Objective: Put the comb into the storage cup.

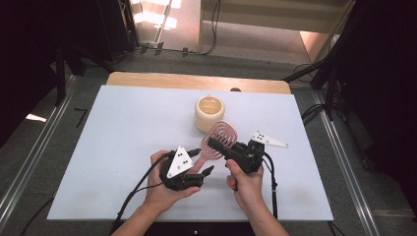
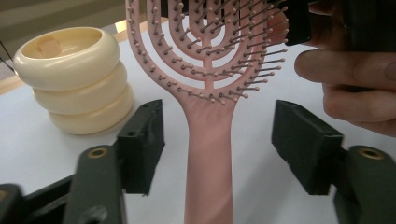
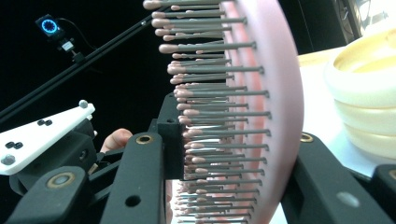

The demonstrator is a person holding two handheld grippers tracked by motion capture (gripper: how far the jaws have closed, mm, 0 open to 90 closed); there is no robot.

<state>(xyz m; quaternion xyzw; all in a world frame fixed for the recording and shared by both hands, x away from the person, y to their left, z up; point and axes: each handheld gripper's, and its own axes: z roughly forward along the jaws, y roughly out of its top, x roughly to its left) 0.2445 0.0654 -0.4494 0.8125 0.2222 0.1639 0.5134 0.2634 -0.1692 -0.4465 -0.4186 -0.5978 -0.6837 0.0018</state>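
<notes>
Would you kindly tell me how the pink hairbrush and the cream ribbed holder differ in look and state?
The hairbrush is pink, flat and openwork with bristles; the holder is cream, round and made of stacked rings. The hairbrush is off the table, its head clamped by the right gripper, its handle between the left gripper's open jaws; the holder stands untouched on the table. Both look like smooth plastic.

a cream holder [image 1: 209, 113] shaped like three stacked rings stands upright on a white table cover [image 1: 123, 147], towards the far middle of it. a strip of bare wooden tabletop [image 1: 162, 80] shows past the cover's far edge. grey floor [image 1: 59, 142] and black cables [image 1: 214, 29] surround the table.
</notes>
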